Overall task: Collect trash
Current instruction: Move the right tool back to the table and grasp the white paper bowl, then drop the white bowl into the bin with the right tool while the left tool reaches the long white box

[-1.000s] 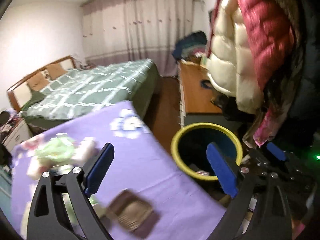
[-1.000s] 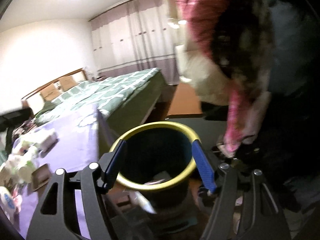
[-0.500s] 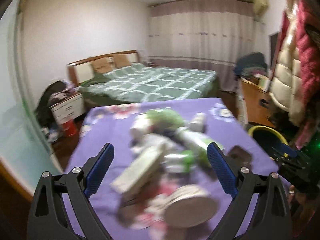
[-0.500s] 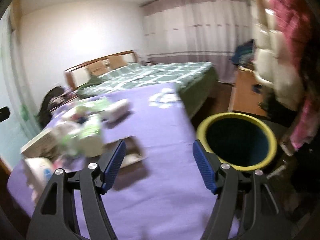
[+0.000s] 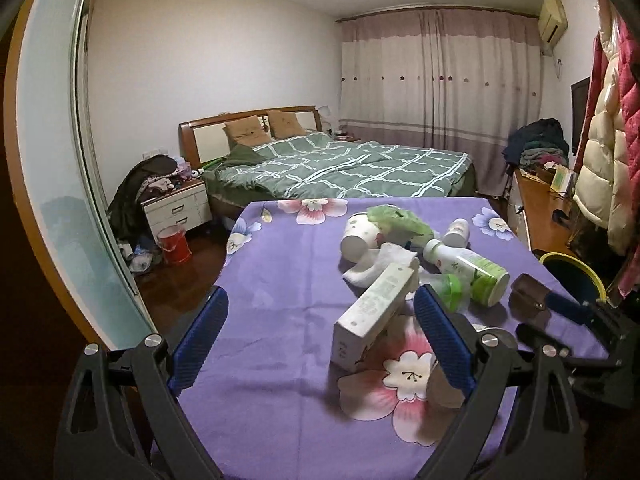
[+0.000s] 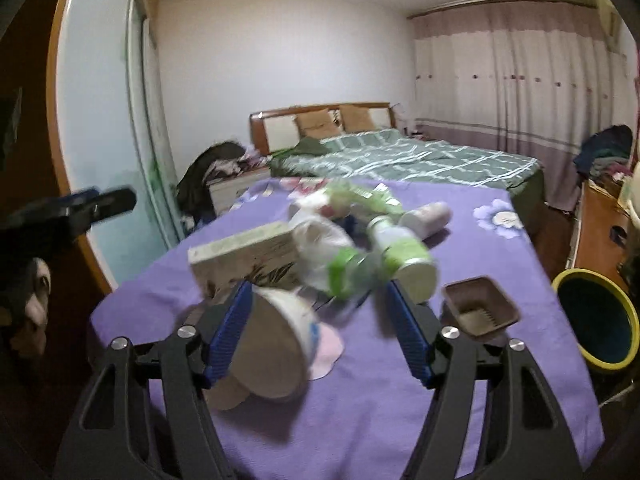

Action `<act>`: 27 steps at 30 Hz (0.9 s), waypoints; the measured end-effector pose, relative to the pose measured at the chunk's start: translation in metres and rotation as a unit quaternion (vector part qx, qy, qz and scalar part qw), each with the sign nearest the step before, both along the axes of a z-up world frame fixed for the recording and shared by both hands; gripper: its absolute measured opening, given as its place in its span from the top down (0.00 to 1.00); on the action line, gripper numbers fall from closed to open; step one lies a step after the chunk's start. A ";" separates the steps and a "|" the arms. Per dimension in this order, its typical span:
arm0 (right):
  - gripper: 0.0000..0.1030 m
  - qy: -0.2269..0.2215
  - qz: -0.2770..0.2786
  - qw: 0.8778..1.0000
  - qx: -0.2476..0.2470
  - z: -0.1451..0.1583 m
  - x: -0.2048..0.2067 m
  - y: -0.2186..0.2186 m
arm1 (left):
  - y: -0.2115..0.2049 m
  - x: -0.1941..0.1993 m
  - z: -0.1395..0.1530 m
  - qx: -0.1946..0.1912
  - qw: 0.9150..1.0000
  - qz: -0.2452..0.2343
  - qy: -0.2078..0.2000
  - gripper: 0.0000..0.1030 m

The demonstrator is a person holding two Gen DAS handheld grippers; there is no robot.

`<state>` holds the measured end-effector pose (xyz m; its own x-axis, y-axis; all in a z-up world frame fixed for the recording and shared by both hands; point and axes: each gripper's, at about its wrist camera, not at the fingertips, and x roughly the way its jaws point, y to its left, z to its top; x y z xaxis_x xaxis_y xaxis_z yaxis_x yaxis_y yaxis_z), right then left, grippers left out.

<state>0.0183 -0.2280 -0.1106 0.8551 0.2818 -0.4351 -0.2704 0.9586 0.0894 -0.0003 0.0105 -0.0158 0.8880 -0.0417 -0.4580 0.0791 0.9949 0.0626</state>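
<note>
A trash pile lies on the purple floral table (image 5: pixel 280 264): a white carton (image 5: pixel 372 312), a paper cup (image 5: pixel 358 238), a green bag (image 5: pixel 396 220), a green-labelled bottle (image 5: pixel 464 268) and a brown tray (image 5: pixel 528 300). My left gripper (image 5: pixel 320 296) hovers open over the near cloth, and the carton's end is beside its right finger. My right gripper (image 6: pixel 318 292) is closing. A white paper bowl (image 6: pixel 276 344) lies between its fingers, against the left one only. A clear green-capped bottle (image 6: pixel 340 268) sits just beyond. The yellow-rimmed bin (image 6: pixel 576 271) stands off the table's right side.
A green-quilted bed (image 5: pixel 352 168) fills the room behind the table. A nightstand (image 5: pixel 176 208) and a red bucket (image 5: pixel 174 244) stand on the floor at left, beside a sliding glass door (image 5: pixel 60 200). Coats (image 5: pixel 608 152) hang at right over a wooden cabinet (image 5: pixel 540 208).
Both views have swung left from the bin onto the table and its trash pile. The right jaws have narrowed a little and now have the paper bowl between them.
</note>
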 end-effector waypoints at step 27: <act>0.95 0.067 -0.016 0.996 0.049 -0.023 0.035 -0.011 | -0.013 0.014 -0.028 -0.007 0.999 -0.009 0.040 0.10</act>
<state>0.0538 -0.2391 -0.1340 0.8008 0.3011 -0.5178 -0.2184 0.9517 0.2157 0.0138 -0.0025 -0.0434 0.8477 -0.0645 -0.5265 0.1009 0.9941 0.0408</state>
